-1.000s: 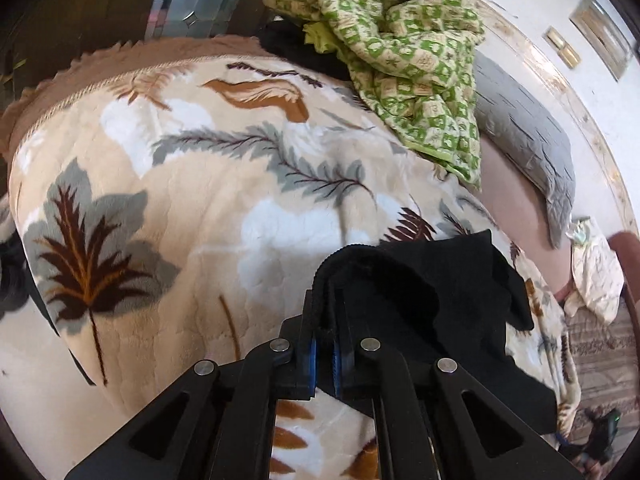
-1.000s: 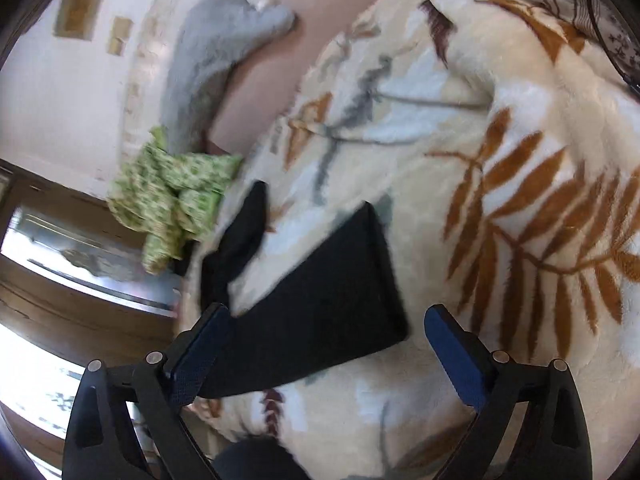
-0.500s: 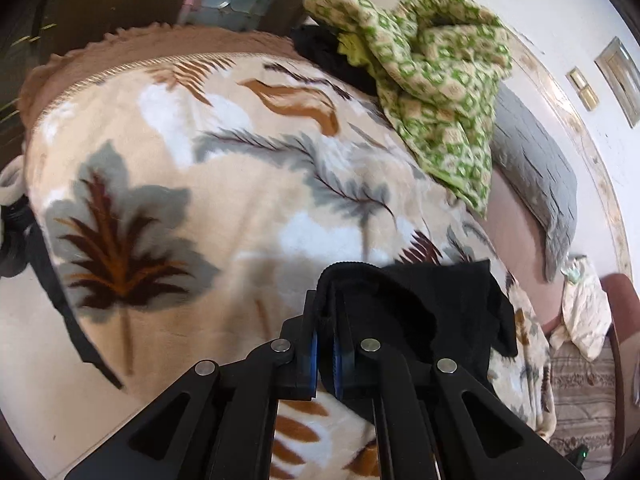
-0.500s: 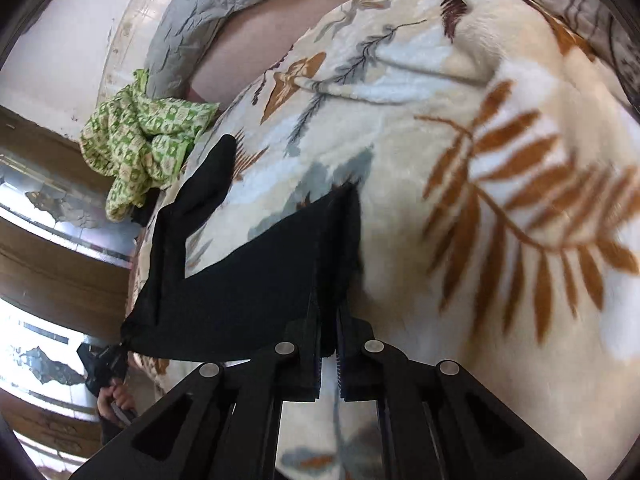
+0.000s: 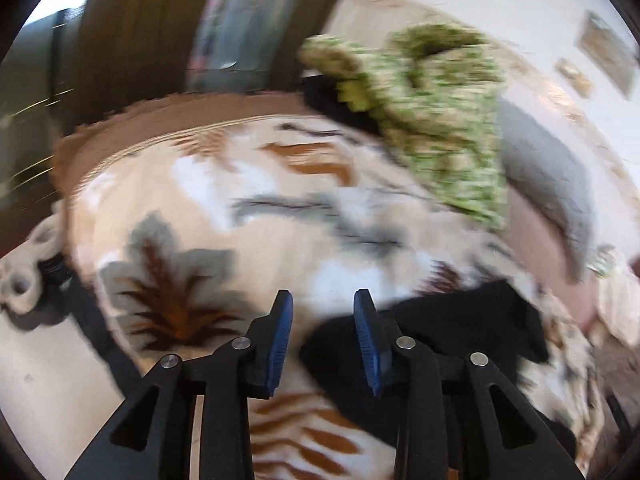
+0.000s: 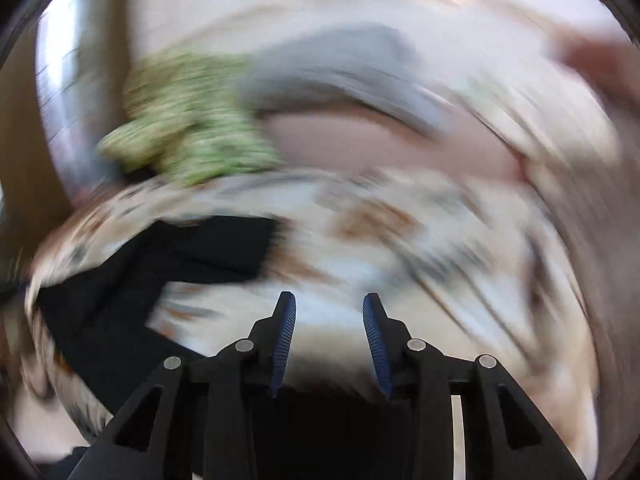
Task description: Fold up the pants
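Observation:
The black pants (image 5: 452, 328) lie on the leaf-patterned blanket (image 5: 208, 200), low and right in the left wrist view. My left gripper (image 5: 323, 304) is open and empty, with the pants just right of and below its right finger. In the blurred right wrist view the pants (image 6: 132, 280) spread across the lower left. My right gripper (image 6: 329, 306) is open and empty above the blanket (image 6: 420, 240), and a dark fold of the pants lies under its base.
A crumpled green patterned cloth (image 5: 436, 120) and a grey pillow (image 5: 552, 184) lie at the far side of the bed; both also show in the right wrist view, cloth (image 6: 188, 128) and pillow (image 6: 340, 72). Wooden panels (image 5: 132, 40) stand behind.
Both grippers were shut on the pants half a second ago and are now open, having let go. Both views are blurred by fast motion; the pants now lie on the blanket.

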Tool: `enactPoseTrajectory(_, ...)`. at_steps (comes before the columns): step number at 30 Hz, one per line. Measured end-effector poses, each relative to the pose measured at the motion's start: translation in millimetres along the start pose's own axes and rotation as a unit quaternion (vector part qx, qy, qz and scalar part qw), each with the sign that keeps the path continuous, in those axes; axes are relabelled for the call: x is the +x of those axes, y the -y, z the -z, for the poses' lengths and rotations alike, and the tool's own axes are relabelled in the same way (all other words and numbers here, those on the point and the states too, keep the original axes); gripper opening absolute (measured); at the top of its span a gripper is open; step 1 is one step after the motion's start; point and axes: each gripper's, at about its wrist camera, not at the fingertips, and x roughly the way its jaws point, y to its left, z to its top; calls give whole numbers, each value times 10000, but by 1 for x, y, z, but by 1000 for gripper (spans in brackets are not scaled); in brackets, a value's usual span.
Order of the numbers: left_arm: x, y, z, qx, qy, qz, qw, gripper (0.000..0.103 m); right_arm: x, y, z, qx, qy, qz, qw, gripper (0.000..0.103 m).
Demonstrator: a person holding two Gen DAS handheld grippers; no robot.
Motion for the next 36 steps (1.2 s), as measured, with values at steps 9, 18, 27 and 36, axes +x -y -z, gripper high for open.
enactPoseTrajectory(9, 42, 58, 69, 48, -1521, 1843, 9710, 38, 141, -155, -54, -2248, -626, -1190, 9651, 40)
enactPoseTrajectory(18, 71, 54, 72, 64, -1886, 2413, 9519, 39, 211, -184, -38, -3146, -1186, -640, 9396, 43)
enactPoseTrajectory(27, 90, 61, 69, 93, -2081, 2708, 9398, 55, 172, -118, -80, -1265, -558, -18, 9904, 6)
enactPoseTrajectory(36, 118, 84, 56, 238, -1966, 1961, 9604, 41, 54, 24, -65, 1583, 3, -788, 9842, 6)
